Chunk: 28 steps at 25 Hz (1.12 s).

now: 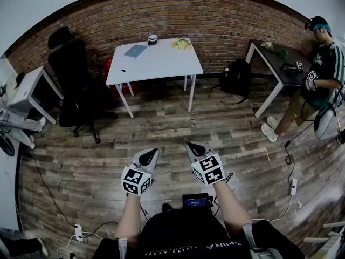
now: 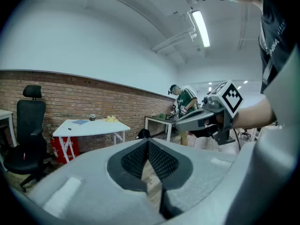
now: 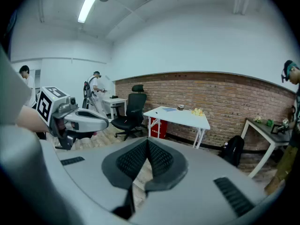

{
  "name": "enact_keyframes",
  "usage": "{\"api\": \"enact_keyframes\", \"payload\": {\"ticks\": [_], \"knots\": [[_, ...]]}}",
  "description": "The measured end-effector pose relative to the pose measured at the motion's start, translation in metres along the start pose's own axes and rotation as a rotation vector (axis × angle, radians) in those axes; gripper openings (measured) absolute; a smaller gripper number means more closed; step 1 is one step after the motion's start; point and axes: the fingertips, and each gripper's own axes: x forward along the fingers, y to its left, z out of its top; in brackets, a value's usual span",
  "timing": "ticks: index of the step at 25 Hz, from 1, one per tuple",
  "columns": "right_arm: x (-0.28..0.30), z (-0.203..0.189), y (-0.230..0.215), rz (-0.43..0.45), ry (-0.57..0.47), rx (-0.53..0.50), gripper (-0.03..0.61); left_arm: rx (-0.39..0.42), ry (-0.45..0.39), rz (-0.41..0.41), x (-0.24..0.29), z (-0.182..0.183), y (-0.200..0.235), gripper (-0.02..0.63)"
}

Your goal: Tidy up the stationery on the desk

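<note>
The stationery lies far ahead of both sets of fingertips, on the white desk (image 1: 156, 63), and is too small to read well. There is a flat blue item (image 1: 135, 50) that may be a notebook. A short dark stick (image 1: 123, 70) near the desk's front-left edge could be a pen. Along the back edge stand a cup (image 1: 152, 39) and a yellow clump (image 1: 181, 43) that I cannot identify. A red object (image 1: 110, 72) under the desk is partly hidden by the desktop and legs.

The left gripper (image 2: 148, 143) and the right gripper (image 3: 146, 142) are both empty, with their ribbed pads pressed together at the tips. They are held side by side, and each shows at the edge of the other's view. A small lit screen (image 1: 195, 202) sits behind the fingers at the wearer's waist.

Below the fingers is a wood-plank floor (image 1: 161, 128) with trailing cables and a power strip (image 1: 79, 232). Ahead and left of the left fingers stands a black office chair (image 1: 73, 80). Further left, a second pale desk (image 1: 24, 88) is cut off by the frame. Ahead and right of the right fingers, a black backpack (image 1: 237, 77) sits on the floor near the brick wall (image 1: 215, 15). Beside it is a dark desk (image 1: 280, 63), where a person (image 1: 318, 63) stands at the picture's edge.
</note>
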Motion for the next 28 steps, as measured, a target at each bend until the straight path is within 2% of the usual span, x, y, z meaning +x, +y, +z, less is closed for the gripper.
{"api": "enact_keyframes", "payload": {"ticks": [8, 17, 28], "knots": [[-0.005, -0.004, -0.007, 0.013, -0.001, 0.014, 0.009, -0.004, -0.003, 0.017, 0.004, 0.003, -0.008, 0.009], [-0.006, 0.001, -0.002, 0.088, -0.037, 0.017, 0.009, -0.050, 0.010, 0.052, 0.012, 0.005, -0.009, 0.009], [-0.009, -0.004, -0.021, 0.093, -0.034, 0.015, 0.009, -0.044, 0.040, 0.056, 0.029, 0.003, -0.017, 0.009]]}}
